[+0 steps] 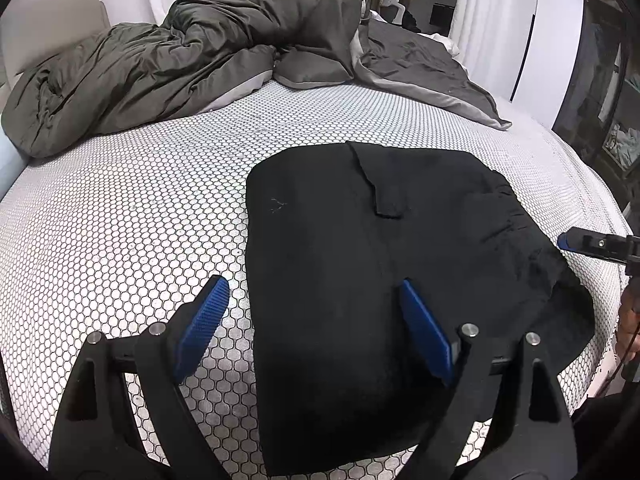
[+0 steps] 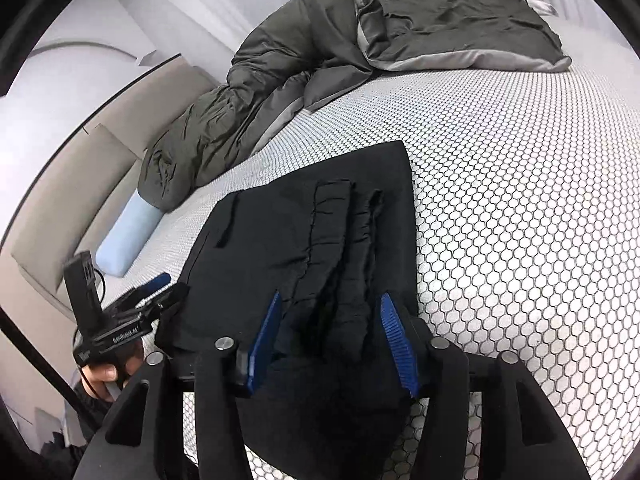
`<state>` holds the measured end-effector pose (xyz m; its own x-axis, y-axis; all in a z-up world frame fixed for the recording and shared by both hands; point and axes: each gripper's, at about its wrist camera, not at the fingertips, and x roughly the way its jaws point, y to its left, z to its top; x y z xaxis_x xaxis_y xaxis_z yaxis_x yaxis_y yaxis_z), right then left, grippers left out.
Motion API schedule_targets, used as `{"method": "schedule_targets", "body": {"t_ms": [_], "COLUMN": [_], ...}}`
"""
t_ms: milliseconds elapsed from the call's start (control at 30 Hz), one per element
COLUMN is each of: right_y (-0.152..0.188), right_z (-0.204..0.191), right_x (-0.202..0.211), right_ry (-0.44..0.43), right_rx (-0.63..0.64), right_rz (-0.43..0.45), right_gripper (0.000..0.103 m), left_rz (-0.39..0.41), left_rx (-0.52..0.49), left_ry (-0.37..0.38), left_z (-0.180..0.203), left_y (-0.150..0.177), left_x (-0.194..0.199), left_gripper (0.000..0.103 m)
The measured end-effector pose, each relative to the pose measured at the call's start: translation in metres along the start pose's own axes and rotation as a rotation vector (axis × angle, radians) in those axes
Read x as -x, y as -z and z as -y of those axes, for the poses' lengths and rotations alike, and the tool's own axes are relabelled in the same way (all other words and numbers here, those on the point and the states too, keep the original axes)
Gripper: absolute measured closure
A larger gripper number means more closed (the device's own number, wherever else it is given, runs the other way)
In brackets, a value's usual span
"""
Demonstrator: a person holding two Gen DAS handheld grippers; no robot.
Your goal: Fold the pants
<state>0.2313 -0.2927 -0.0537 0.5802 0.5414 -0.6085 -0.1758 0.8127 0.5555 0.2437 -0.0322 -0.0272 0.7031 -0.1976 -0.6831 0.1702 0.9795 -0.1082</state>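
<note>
**Folded pants on the bed, both tongs released**

Nearest in each wrist view are the tongs themselves. The left tongs [image 1: 310,320] stand wide, holding nothing: one blue pad [image 1: 202,320] hangs over bare mattress [image 1: 120,220], the other over black cloth, so they straddle the left edge of the pants [image 1: 360,240]. The right tongs [image 2: 330,344] stand partly open; the gathered waistband [image 2: 340,240] lies between the pads, but neither visibly presses on it, so the cloth appears released.

The pants lie as a compact black stack near the front edge of the bed, flat on the honeycomb mattress. Judged from this, folding is nearly or fully done. To finish well: lift both tongs clear without snagging the top layer, check that the edges line up, and press down any raised corner.

Farther back, well apart from the pants, a rumpled grey duvet [image 1: 180,52] lies across the bed.
</note>
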Motion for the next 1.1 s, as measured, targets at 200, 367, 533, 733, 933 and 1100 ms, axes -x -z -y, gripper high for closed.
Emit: {"method": "schedule_targets", "body": {"t_ms": [200,367,533,733,933,1100], "right_y": [-0.001,-0.001,-0.003,0.001,0.032,0.043], "right_z": [-0.005,-0.002,-0.014,-0.037,-0.018,-0.009], "right_x": [-0.036,-0.052,-0.033,0.028,0.027,0.013], "right_ry": [0.065,0.091,0.035,-0.101,-0.011,0.105], "right_rx": [0.062,0.095,0.1,0.118,0.086,0.141], "right_rz": [-0.109,-0.14,-0.065,0.063,-0.017,-0.088], "right_gripper": [0.04,0.057,0.094,0.095,0.093,0.087], "left_rz": [-0.006,-0.006,0.007,0.039,0.027,0.052], "left_rx": [-0.014,-0.002,0.011,0.054,0.033,-0.098], "left_ry": [0.002,-0.002,-0.009,-0.004,-0.007,-0.02], "left_z": [0.002,-0.003,-0.006,-0.017,-0.012,0.021], "left_y": [0.001,0.0,-0.002,-0.006,-0.003,0.002], "left_x": [-0.001,-0.002,0.002,0.013,0.012,0.015], "left_gripper": [0.018,0.018,0.018,0.018,0.018,0.018]}}
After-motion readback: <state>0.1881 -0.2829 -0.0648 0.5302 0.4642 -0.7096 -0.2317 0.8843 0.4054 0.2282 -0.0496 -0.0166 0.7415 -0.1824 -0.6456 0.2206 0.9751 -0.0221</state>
